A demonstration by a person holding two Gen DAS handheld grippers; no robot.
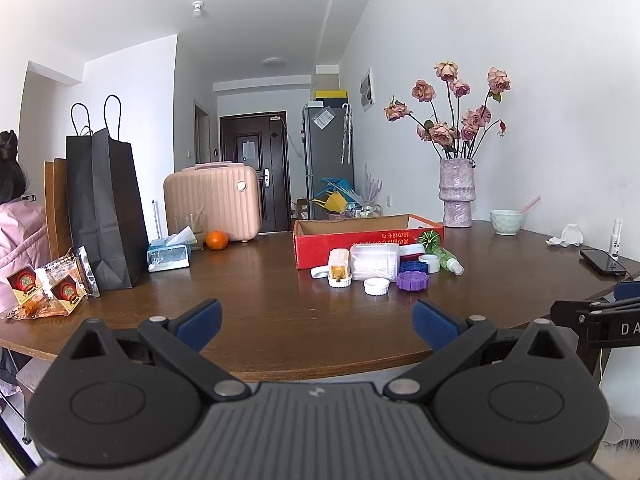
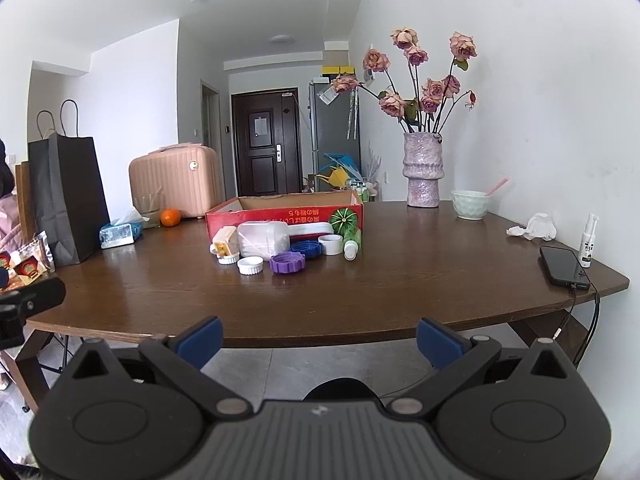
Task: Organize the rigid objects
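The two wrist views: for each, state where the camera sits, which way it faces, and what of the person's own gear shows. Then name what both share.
Left wrist: behind the open left gripper, over the table's near edge, facing the red box; right gripper's tip at right.
Right wrist: behind the open right gripper, short of the table, facing the same way.
Shared: red box, purple lid, vase.
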